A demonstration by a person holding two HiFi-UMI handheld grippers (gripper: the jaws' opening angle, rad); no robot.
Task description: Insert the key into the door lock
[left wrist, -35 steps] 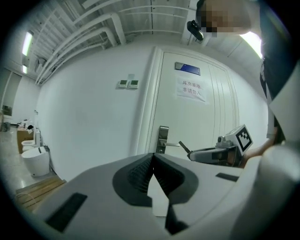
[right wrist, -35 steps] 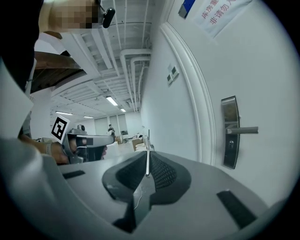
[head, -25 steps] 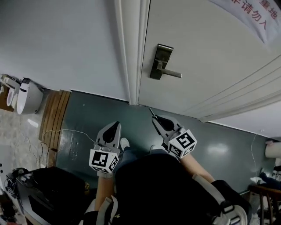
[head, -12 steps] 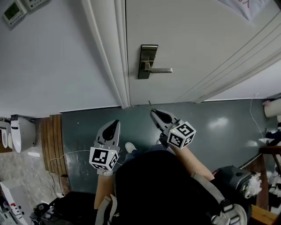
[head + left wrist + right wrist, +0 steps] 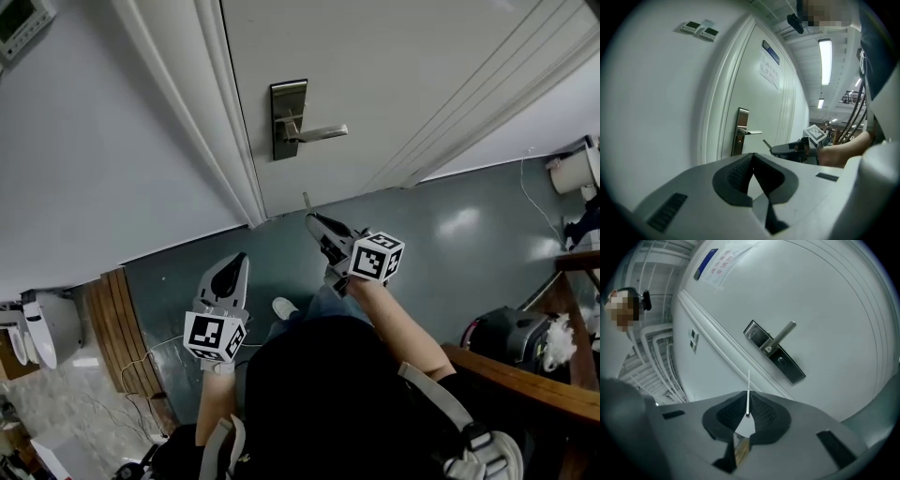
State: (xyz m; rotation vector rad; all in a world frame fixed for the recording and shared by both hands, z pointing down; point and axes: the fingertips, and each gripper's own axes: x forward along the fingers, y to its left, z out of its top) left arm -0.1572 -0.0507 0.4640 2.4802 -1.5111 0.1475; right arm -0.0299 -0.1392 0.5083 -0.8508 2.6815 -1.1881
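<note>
A white door [image 5: 394,75] carries a dark metal lock plate [image 5: 286,117] with a lever handle [image 5: 319,133]; the right gripper view shows the plate [image 5: 780,357], its round keyhole [image 5: 781,361] below the lever. My right gripper [image 5: 311,221] is shut on a thin silver key [image 5: 748,392] whose blade sticks out past the jaws, edge-on, short of the door. The key [image 5: 306,202] points toward the door's bottom edge in the head view. My left gripper [image 5: 232,272] hangs lower left, shut with nothing in it [image 5: 752,159].
The white door frame [image 5: 202,122] and a grey wall [image 5: 84,159] lie left of the door. Dark green floor [image 5: 450,225] spreads below. Wooden boards [image 5: 122,328] and cables lie at lower left, a wooden rail [image 5: 525,380] and a dark bag [image 5: 506,333] at right.
The head view has swung round, so the door and lock plate now sit further left and higher. My right gripper with the key has moved up toward the door; the left stays low.
</note>
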